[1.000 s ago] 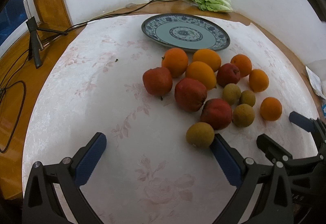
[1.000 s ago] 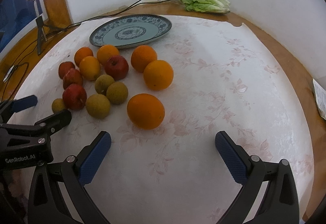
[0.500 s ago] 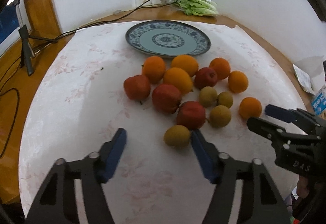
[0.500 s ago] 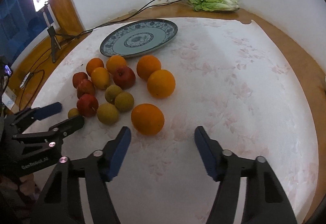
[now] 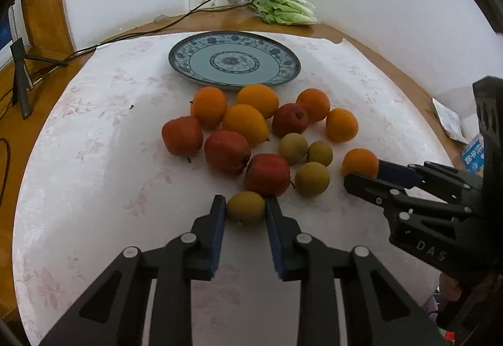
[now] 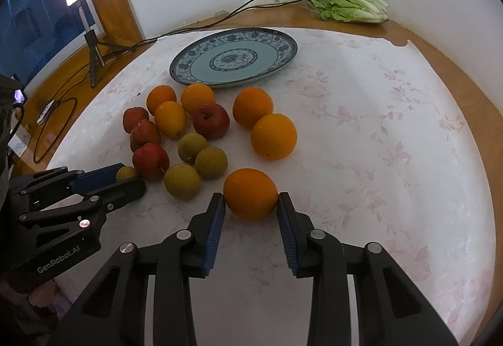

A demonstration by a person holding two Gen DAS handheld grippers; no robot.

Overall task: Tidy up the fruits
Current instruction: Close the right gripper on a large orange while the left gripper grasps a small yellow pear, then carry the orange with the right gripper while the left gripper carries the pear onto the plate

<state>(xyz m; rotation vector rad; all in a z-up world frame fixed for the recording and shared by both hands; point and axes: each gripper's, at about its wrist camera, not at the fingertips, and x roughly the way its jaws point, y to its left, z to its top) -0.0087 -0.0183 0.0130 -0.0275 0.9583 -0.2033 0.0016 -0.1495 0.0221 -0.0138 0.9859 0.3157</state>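
The left tongs (image 5: 245, 209) have just closed onto a small yellow-green fruit (image 5: 245, 207), both pads pressing its sides; it sits on the worktop (image 5: 94, 176) at the near edge of the fruit pile, well short of the blue patterned plate (image 5: 234, 61). The right tongs (image 6: 251, 204) have just been closing too, and now pinch an orange (image 6: 250, 193), the pile's nearest orange, farthest from the plate.

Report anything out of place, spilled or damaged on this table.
Nothing spilled or damaged. Every fruit lies loose on the tablecloth while the plate is bare. A lettuce lies by the wall, apart from the fruit.
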